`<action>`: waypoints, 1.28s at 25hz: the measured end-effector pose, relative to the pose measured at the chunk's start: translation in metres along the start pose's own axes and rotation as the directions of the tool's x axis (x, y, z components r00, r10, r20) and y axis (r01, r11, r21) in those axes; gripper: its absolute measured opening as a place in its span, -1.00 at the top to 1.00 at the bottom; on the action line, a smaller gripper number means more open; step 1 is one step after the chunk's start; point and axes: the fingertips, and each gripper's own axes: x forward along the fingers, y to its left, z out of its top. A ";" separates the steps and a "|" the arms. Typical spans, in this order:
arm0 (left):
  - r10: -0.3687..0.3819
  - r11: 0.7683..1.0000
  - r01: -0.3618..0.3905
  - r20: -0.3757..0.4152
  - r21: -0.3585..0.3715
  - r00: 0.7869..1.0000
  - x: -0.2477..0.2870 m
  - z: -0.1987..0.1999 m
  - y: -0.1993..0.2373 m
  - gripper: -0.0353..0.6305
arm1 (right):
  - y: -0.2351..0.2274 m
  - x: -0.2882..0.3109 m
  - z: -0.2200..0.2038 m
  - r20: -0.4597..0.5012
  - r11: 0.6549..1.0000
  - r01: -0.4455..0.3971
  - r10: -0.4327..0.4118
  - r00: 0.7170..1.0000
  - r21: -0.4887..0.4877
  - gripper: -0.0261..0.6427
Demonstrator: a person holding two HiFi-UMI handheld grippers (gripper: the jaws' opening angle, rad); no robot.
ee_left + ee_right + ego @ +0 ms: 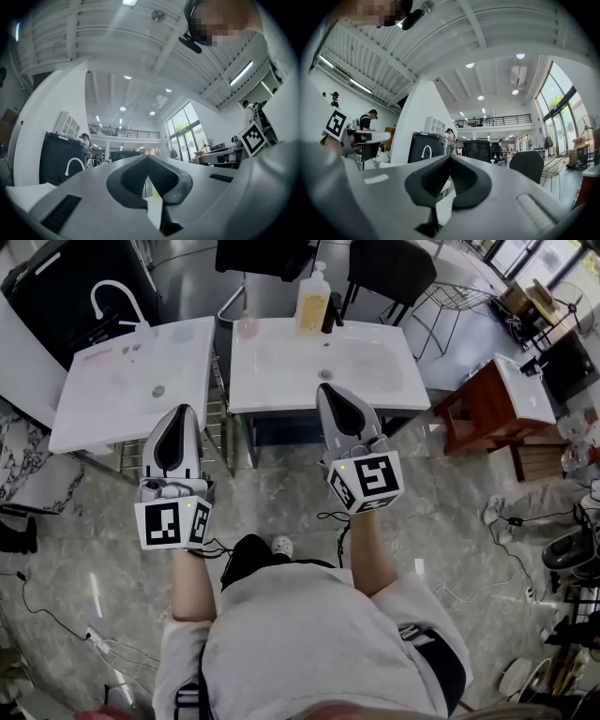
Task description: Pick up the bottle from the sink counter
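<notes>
A yellow pump bottle (pixel 312 301) stands at the back edge of the right-hand white sink counter (pixel 272 381), beside a dark faucet (pixel 332 313). A small pale bottle (pixel 247 324) stands at that counter's back left corner. My right gripper (pixel 326 388) is shut and empty, its tip over the counter's front edge, well short of the yellow bottle. My left gripper (pixel 184 412) is shut and empty, in front of the left sink counter (pixel 94 418). In the left gripper view the left gripper (pixel 147 157) shows its jaws meeting, and in the right gripper view the right gripper (pixel 450 157) does too.
The left counter carries a white curved faucet (pixel 114 298) with a black cabinet (pixel 66 287) behind it. Black chairs (pixel 389 268) stand behind the sinks. A wooden side table (pixel 492 399) is at the right. Cables (pixel 511 549) lie on the marble floor.
</notes>
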 end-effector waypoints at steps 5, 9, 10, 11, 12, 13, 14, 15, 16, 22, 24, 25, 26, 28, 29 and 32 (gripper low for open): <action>0.010 1.000 -0.010 0.001 -0.005 1.000 0.019 -0.009 0.013 0.87 | -0.007 0.020 -0.007 -0.003 1.000 -0.002 0.002 1.000 0.012 0.89; 0.000 1.000 0.000 0.011 -0.015 1.000 0.043 -0.017 0.028 0.87 | -0.015 0.047 -0.009 0.003 1.000 0.002 -0.002 1.000 0.003 0.89; -0.005 1.000 0.005 0.013 -0.016 1.000 0.050 -0.019 0.032 0.87 | -0.017 0.054 -0.009 0.005 1.000 0.006 -0.006 1.000 -0.001 0.89; -0.010 1.000 0.011 0.017 -0.015 1.000 0.058 -0.020 0.036 0.87 | -0.019 0.062 -0.009 0.007 1.000 0.011 -0.010 1.000 -0.004 0.89; -0.015 1.000 0.016 0.020 -0.015 1.000 0.066 -0.021 0.041 0.87 | -0.022 0.071 -0.010 0.010 1.000 0.015 -0.015 1.000 -0.006 0.89; -0.020 1.000 0.020 0.024 -0.015 1.000 0.074 -0.022 0.047 0.87 | -0.024 0.080 -0.010 0.012 1.000 0.019 -0.019 1.000 -0.008 0.89; -0.023 1.000 0.024 0.027 -0.016 0.999 0.083 -0.023 0.054 0.87 | -0.026 0.090 -0.010 0.014 1.000 0.024 -0.024 1.000 -0.009 0.89; -0.027 0.999 0.027 0.030 -0.016 0.999 0.091 -0.024 0.060 0.87 | -0.029 0.100 -0.010 0.016 1.000 0.028 -0.028 0.999 -0.011 0.89; -0.031 0.999 0.031 0.033 -0.016 0.999 0.100 -0.025 0.066 0.87 | -0.031 0.109 -0.010 0.018 0.999 0.032 -0.032 0.999 -0.013 0.89; -0.060 0.998 0.060 0.043 -0.012 0.997 0.155 -0.035 0.102 0.87 | -0.044 0.166 -0.016 0.028 0.998 0.061 -0.060 0.998 -0.021 0.89; -0.078 0.997 0.079 0.041 -0.010 0.996 0.172 -0.040 0.112 0.87 | -0.048 0.182 -0.019 0.028 0.997 0.075 -0.075 0.997 -0.018 0.89; -0.087 0.996 0.088 0.038 -0.009 0.995 0.180 -0.042 0.117 0.87 | -0.050 0.190 -0.021 0.027 0.996 0.083 -0.082 0.996 -0.017 0.89; -0.096 0.995 0.096 0.036 -0.010 0.995 0.187 -0.044 0.121 0.87 | -0.052 0.197 -0.022 0.024 0.996 0.089 -0.089 0.996 -0.016 0.89; -0.110 0.994 0.111 0.034 -0.012 0.993 0.201 -0.048 0.130 0.87 | -0.056 0.211 -0.025 0.021 0.995 0.101 -0.101 0.995 -0.019 0.89; -0.116 0.993 0.117 0.034 -0.013 0.993 0.207 -0.049 0.133 0.87 | -0.057 0.217 -0.025 0.020 0.994 0.107 -0.107 0.994 -0.021 0.89; -0.133 0.991 0.134 0.036 -0.015 0.990 0.223 -0.054 0.145 0.87 | -0.061 0.234 -0.028 0.021 0.992 0.125 -0.124 0.992 -0.024 0.89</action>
